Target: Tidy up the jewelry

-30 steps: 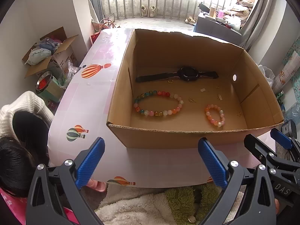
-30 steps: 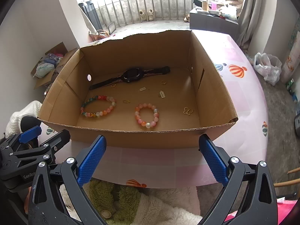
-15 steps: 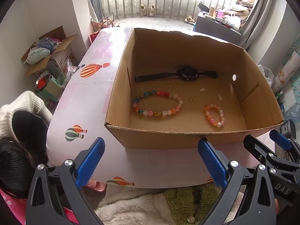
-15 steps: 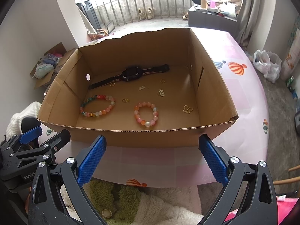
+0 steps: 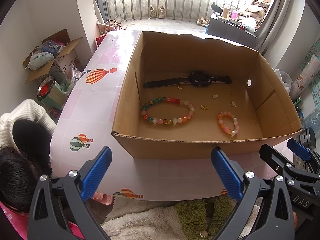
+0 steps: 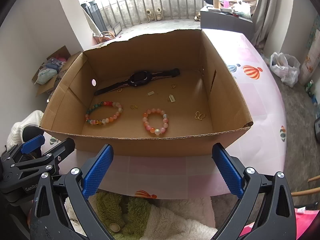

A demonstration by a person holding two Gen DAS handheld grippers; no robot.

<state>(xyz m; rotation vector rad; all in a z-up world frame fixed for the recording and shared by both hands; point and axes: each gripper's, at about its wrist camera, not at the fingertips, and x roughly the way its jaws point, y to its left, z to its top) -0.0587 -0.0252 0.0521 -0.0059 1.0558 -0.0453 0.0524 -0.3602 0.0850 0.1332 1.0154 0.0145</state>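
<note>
Fingers of both grippers stand spread wide with nothing between them: the left gripper [image 5: 161,176] fills the bottom of its own view and the right gripper [image 6: 163,175] the bottom of its own, each with blue ribbed pads hovering above the near edge of the bench [image 5: 96,108], short of the cardboard box [image 5: 200,146]. That box sits open-topped on the pink balloon-print cover and takes up the centre of both frames; its far wall has a ragged torn rim. All the jewelry lies on the box floor. A black wristwatch [image 5: 198,79] stretches flat along the back wall, strap ends out to either side. Nearer the front, a large multicoloured bead bracelet [image 5: 167,111] lies left of centre in the left wrist view, and a smaller pink and orange bead bracelet [image 5: 228,123] lies to its right, well apart from it. Between and behind them small gold pieces are scattered: a gold ring [image 5: 180,87] just in front of the watch strap, a second ring [image 6: 173,85] further right, a tiny leaf-like charm [image 6: 133,106] between the bracelets, two small rectangular charms [image 6: 172,98], and a gold butterfly charm [image 6: 200,115] near the right wall in the right wrist view. At the lower right of the left wrist view the right gripper shows from the side, and the left one shows likewise at the lower left of the right wrist view. A person's dark hair and white sleeve [image 5: 24,112] sit at the left edge, and fluffy white and green fabric [image 6: 124,206] lies below the bench edge.
</note>
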